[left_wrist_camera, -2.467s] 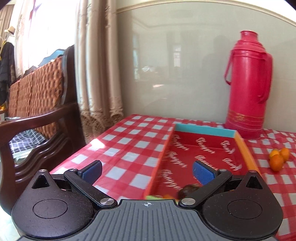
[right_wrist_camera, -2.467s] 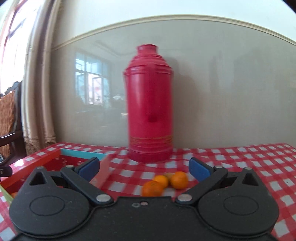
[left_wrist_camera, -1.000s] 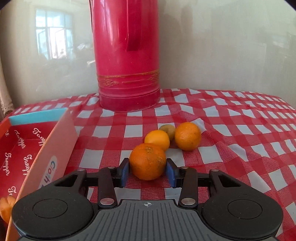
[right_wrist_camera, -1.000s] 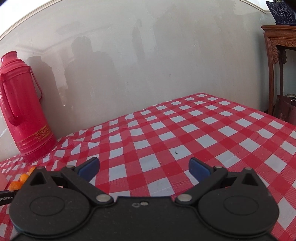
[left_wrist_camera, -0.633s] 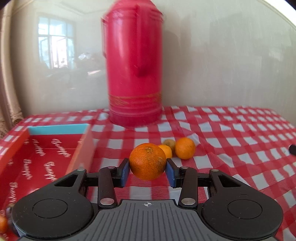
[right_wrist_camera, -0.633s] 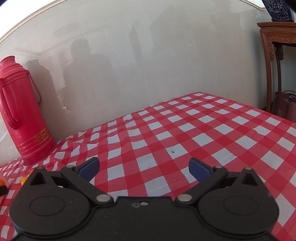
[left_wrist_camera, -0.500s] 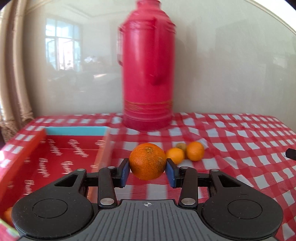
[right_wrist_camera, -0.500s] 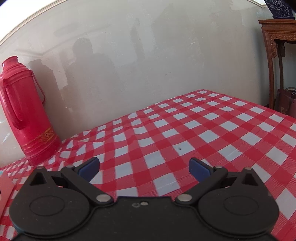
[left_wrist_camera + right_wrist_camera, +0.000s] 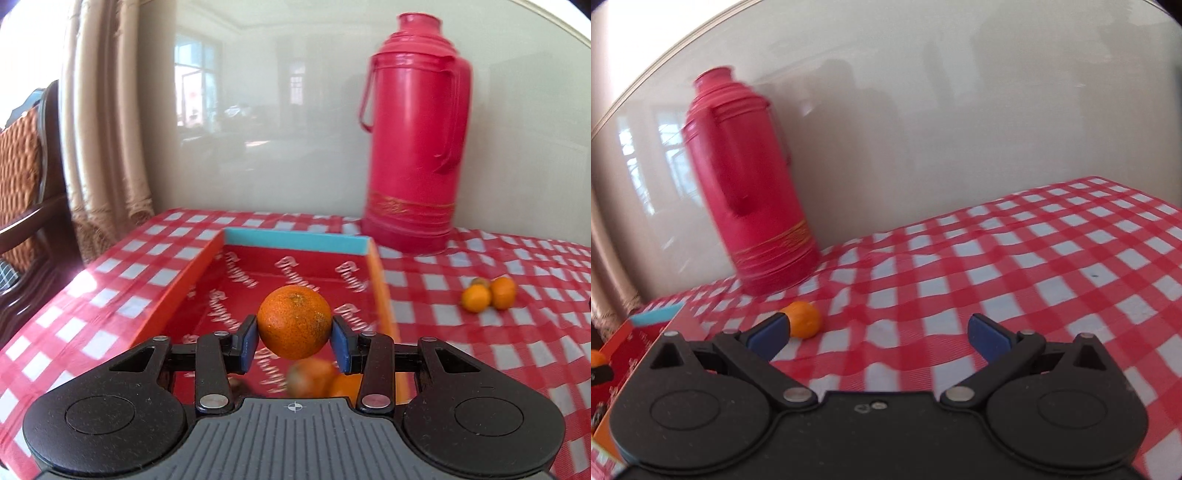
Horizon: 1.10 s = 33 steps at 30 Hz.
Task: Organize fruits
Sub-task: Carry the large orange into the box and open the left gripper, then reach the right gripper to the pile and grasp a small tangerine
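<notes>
My left gripper (image 9: 294, 344) is shut on an orange (image 9: 294, 322), its blue pads pressed against both sides. It holds the fruit in the air over the red tray (image 9: 295, 271) with orange walls and a blue far end. Blurred oranges (image 9: 321, 376) lie in the tray's near end below the held one. Three small fruits (image 9: 487, 293) sit together on the checked cloth right of the tray. My right gripper (image 9: 879, 334) is open over the cloth with nothing between its fingers. A small orange (image 9: 804, 319) lies just beyond its left finger. The tray's corner (image 9: 646, 325) shows at far left.
A tall red thermos (image 9: 413, 136) stands behind the tray's right corner, against the glossy wall; it appears in the right wrist view as well (image 9: 750, 184). A curtain (image 9: 99, 129) and a wooden chair (image 9: 26, 206) stand off the table's left edge. Red-checked cloth (image 9: 1034, 266) stretches to the right.
My left gripper has carried the orange from the loose fruits leftward to above the tray. The right gripper has swung left, so the thermos, one small orange and the tray corner now show.
</notes>
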Each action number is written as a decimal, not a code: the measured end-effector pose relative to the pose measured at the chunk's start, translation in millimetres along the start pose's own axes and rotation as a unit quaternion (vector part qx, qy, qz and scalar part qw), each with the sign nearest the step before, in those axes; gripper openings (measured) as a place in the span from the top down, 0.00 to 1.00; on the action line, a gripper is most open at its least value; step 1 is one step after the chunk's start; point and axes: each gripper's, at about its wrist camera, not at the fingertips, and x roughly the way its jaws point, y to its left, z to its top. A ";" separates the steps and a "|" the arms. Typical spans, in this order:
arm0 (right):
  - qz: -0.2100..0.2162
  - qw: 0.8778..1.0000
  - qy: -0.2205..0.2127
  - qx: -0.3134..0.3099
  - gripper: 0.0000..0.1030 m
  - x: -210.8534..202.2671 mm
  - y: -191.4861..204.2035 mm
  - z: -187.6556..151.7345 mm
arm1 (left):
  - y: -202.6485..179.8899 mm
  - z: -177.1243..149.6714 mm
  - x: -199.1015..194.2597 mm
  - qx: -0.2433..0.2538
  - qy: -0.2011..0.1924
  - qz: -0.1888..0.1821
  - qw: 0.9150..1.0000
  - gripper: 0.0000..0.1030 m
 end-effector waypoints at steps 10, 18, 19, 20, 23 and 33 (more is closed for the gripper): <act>0.004 0.999 0.012 -0.044 0.06 12.5 35.3 -4.7 | 17.0 -3.4 -10.5 0.011 -0.040 0.013 0.999 0.02; 0.007 0.994 0.016 -0.106 0.06 25.4 56.0 -3.8 | 35.9 -6.9 -8.0 0.004 -0.037 0.029 0.999 0.02; 0.007 0.993 0.017 -0.116 0.06 27.1 59.1 -3.8 | 39.3 -8.0 -6.8 0.001 -0.039 0.032 0.999 0.02; 0.007 0.992 0.016 -0.127 0.07 28.1 62.1 -3.8 | 42.3 -8.5 -5.5 -0.001 -0.036 0.034 0.999 0.02; 0.023 0.988 0.016 -0.151 0.10 30.9 72.5 -3.6 | 52.2 -10.3 -5.6 -0.017 -0.038 0.033 0.999 0.02; 0.067 0.982 0.066 -0.166 0.49 66.6 113.0 -6.6 | 68.9 -14.4 -7.8 -0.025 -0.042 0.034 0.998 0.02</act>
